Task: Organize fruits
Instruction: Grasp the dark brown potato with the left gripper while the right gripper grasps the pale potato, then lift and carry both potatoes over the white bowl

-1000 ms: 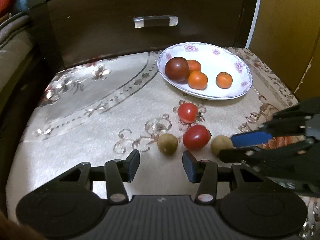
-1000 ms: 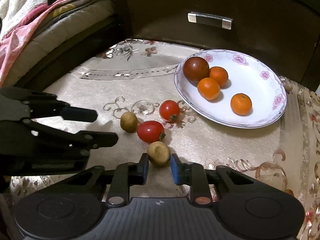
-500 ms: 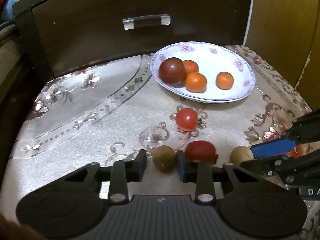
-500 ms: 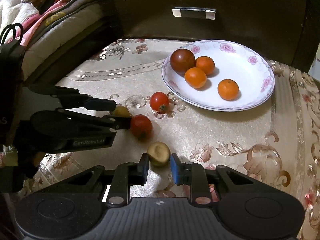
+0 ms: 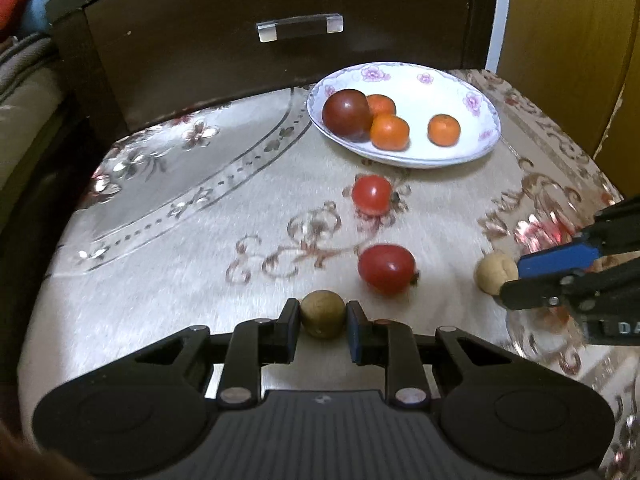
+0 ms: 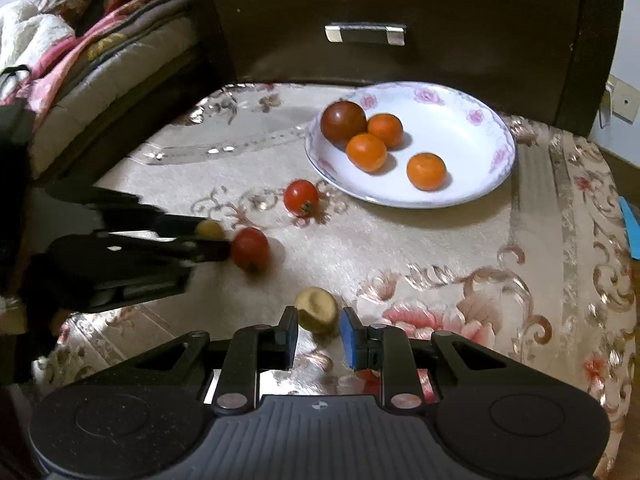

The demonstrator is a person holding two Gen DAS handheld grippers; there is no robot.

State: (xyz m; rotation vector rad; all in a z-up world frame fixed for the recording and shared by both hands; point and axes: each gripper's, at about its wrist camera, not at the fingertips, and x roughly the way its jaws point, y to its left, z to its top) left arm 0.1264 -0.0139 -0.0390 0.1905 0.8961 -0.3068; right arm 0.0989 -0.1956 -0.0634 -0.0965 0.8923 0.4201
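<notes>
Nothing entered plate (image 5: 486,118) (four fruits (image 5: 390,132) inside).

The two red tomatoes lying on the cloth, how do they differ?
The far round red tomato is smaller and near-spherical; the near oblong red tomato is larger and egg-shaped. The far one lies close to the white floral plate; the near one lies beside the left claw. Both are glossy, loose, ungripped.

A longan (image 5: 322,313) sits between the left gripper's (image 5: 323,322) jaws; a second longan (image 6: 316,309) sits between the right gripper's (image 6: 318,332) jaws. Beyond the jaws on the tabletop (image 5: 208,264) lie two tomatoes (image 5: 385,268), then a plate (image 5: 472,92) holding three tangerines (image 5: 443,129) and a larger tomato (image 5: 346,114).
</notes>
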